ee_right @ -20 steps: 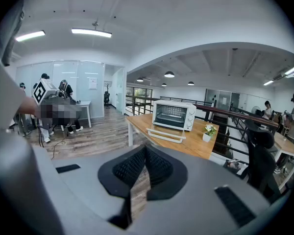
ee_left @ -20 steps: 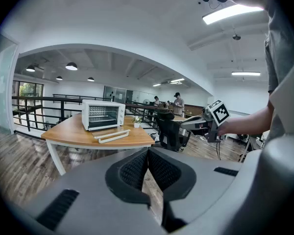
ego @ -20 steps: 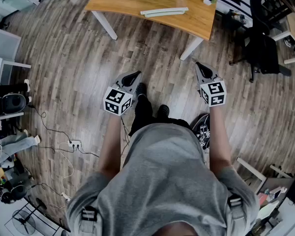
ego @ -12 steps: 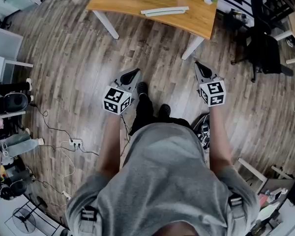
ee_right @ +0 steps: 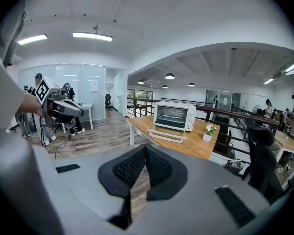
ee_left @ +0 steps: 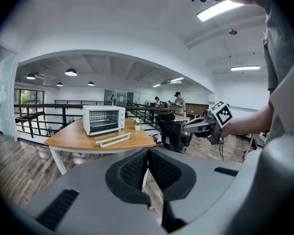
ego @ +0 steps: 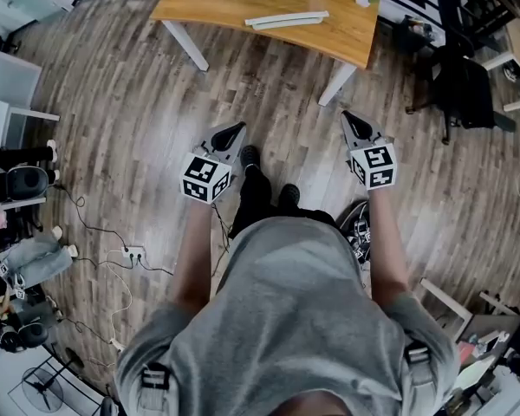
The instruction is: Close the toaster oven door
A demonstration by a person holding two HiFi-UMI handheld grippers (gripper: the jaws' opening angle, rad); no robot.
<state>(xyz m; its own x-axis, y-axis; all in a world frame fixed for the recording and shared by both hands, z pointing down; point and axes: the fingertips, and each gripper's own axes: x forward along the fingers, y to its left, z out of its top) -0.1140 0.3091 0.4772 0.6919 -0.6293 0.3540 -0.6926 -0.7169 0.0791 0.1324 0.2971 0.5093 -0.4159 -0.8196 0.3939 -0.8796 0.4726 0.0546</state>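
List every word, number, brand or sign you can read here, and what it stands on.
None can be read.
Left gripper and right gripper, marker cubes: square patterns only, no letters.
Toaster oven: any print too small to read.
White sheet on the far wall: too small to read.

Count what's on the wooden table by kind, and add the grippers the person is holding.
Toaster oven: 1
Potted plant: 1
Grippers: 2, left gripper and right gripper
Total: 4
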